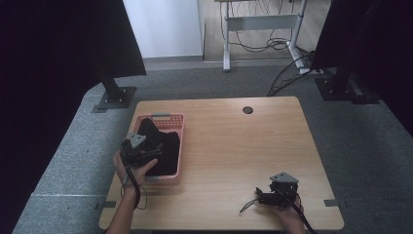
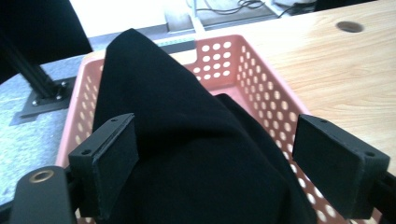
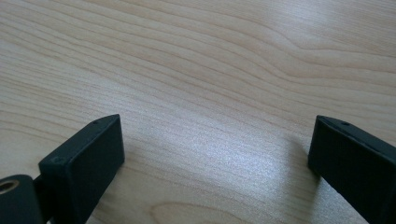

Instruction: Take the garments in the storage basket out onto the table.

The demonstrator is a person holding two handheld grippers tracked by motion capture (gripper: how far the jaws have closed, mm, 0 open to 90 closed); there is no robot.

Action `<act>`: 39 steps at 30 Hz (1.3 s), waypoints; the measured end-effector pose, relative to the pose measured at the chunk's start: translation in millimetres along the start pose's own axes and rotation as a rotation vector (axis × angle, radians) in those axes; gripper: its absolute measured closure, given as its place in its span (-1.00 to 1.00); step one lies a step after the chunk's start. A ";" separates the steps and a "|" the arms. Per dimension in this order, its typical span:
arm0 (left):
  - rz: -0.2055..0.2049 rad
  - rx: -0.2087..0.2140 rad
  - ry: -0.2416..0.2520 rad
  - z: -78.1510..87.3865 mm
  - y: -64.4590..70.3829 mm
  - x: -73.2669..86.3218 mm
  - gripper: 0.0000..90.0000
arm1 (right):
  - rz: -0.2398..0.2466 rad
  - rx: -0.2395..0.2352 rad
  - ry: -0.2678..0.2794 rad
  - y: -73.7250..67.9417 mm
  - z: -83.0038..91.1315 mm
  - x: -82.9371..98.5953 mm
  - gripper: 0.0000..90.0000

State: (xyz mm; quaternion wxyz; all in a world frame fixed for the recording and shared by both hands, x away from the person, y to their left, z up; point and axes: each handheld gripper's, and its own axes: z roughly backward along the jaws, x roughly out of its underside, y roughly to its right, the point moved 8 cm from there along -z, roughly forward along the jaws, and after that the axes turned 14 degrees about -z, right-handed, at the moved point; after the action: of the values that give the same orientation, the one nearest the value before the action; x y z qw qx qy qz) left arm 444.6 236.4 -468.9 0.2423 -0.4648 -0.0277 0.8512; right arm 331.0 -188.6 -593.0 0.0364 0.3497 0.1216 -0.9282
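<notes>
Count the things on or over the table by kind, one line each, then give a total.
Baskets, pink: 1, the basket
Cloths, black: 1, the cloth bunched in the basket
Grippers, black: 2, the left gripper open around the cloth, the right gripper open, low over bare table
Total: 4

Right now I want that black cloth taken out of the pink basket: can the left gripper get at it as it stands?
Probably yes. The left gripper is open, its jaws on either side of the black cloth, which is heaped above the rim of the pink basket. Nothing lies between them.
</notes>
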 end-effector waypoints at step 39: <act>0.090 0.030 -0.062 -31.2 -13.9 15.1 0.24 | 0.001 0.000 0.000 -0.2 0.2 0.2 -0.93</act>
State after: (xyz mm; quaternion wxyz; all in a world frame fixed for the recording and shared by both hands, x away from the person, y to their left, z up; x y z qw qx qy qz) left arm 468.3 249.8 -494.5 0.2096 -0.4352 -0.0013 0.8756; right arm 330.7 -188.4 -593.0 0.0368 0.3499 0.1217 -0.9281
